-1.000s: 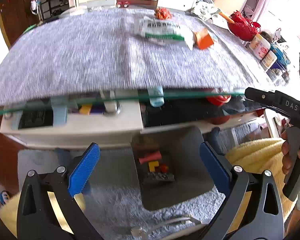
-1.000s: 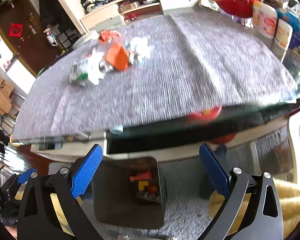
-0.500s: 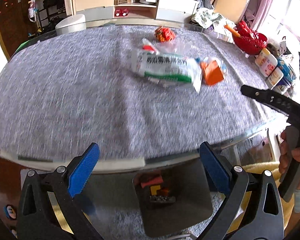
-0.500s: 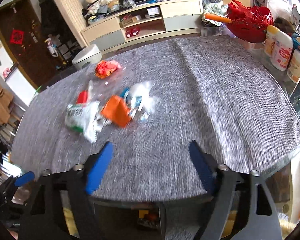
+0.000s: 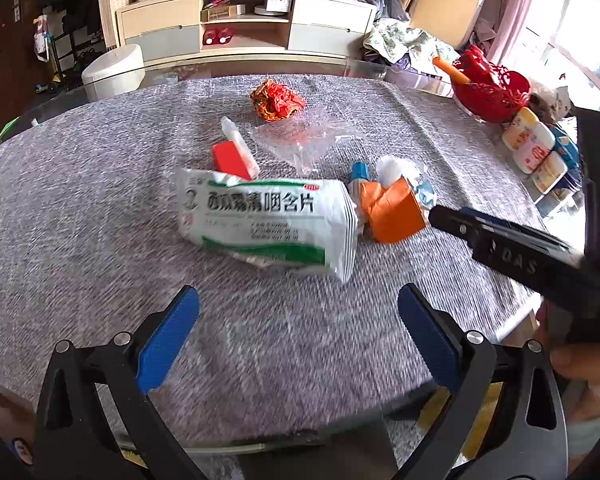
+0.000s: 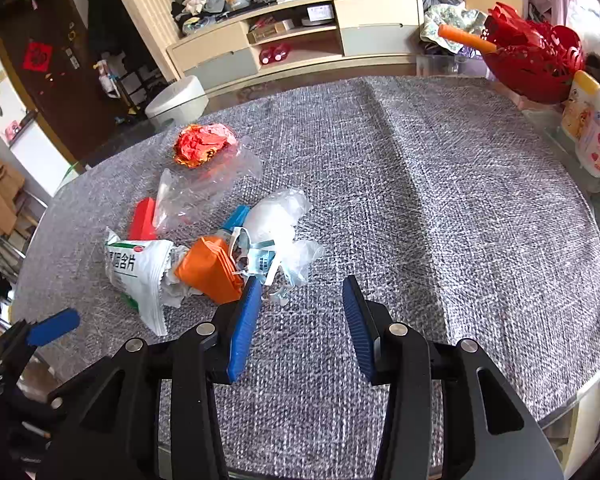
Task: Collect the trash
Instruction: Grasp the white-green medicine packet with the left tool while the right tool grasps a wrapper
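- The left tool [image 5: 298, 312] hangs over the near part of the worktop with its blue-padded jaws spread wide and nothing between them.
- The right tool [image 6: 300, 300] has its blue-padded jaws closing, still apart, with only bare cloth between them; its left pad tip sits just beside the crumpled white plastic scraps [image 6: 278, 224].
- The round worktop is covered by a grey woven cloth [image 6: 440, 200], and the trash lies in a loose cluster left of centre in the right wrist view.
- A white-and-green foil medicine packet with printed characters [image 5: 268, 222] lies nearest the left tool, on its side.
- Touching its right end is a folded orange paper piece [image 5: 392, 210], with the white scraps just behind it.
- A small red box [image 5: 230, 160] and a white dropper bottle [image 5: 240, 146] lie just behind the packet.
- A clear crinkled plastic bag [image 5: 304, 140] lies further back, and a crumpled red-and-gold wrapper [image 5: 276, 100] is farthest.
- At the far right edge stand a red openwork basket [image 6: 532, 60] and white bottles with pink labels [image 6: 592, 136].
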